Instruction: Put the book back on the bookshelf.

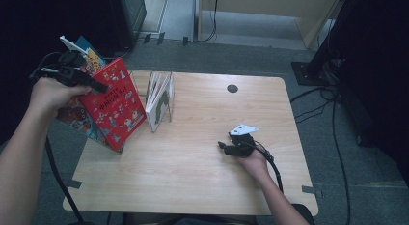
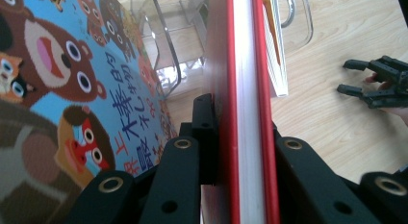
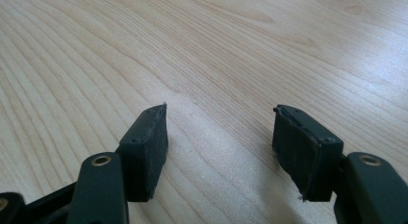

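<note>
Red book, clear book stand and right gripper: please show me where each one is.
Red book (image 1: 115, 102), high view, front cover.
Clear book stand (image 2: 166, 46), left gripper view, curved clear wall.
Right gripper (image 3: 220, 149), right gripper view, midway between its open jaws.

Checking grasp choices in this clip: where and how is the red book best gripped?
By its upper edge, coming from the left side of the table. The red book leans upright against the clear book rack, so that thin edge is free. The left gripper is shut across it, one jaw on each cover.
</note>
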A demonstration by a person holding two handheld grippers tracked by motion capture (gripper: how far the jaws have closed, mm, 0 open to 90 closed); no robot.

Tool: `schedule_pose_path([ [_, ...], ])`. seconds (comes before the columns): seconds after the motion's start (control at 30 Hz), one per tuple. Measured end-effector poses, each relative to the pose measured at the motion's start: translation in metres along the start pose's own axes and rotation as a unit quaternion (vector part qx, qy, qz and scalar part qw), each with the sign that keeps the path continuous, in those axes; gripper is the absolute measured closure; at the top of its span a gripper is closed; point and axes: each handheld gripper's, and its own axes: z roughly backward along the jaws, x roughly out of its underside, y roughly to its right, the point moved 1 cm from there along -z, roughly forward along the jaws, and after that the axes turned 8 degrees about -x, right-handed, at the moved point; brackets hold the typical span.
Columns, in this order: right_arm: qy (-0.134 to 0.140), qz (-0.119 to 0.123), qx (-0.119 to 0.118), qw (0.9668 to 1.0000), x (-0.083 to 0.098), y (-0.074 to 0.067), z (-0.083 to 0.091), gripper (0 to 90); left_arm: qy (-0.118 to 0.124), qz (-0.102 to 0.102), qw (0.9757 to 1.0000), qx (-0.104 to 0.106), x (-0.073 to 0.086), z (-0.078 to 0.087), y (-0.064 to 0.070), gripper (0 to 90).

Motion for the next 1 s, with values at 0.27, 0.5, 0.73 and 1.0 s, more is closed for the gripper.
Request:
schedule_pose_path([
  [0.27, 0.000, 0.000, 0.000, 1.0000, 0.000, 0.000, 0.000, 37.3, 0.000, 0.004, 0.9999, -0.012, -0.010, -0.012, 0.002, 79.9],
  [0.5, 0.000, 0.001, 0.000, 1.0000, 0.000, 0.000, 0.000, 37.3, 0.011, 0.007, 0.9998, -0.014, -0.018, -0.022, 0.001, 79.8],
  [0.73, 0.000, 0.000, 0.000, 1.0000, 0.000, 0.000, 0.000, 37.3, 0.008, 0.012, 0.9998, -0.013, -0.022, -0.028, -0.001, 79.6],
  [1.0, 0.000, 0.001, 0.000, 1.0000, 0.000, 0.000, 0.000, 37.4, -0.036, -0.007, 0.9992, -0.014, -0.026, -0.032, 0.002, 77.6],
])
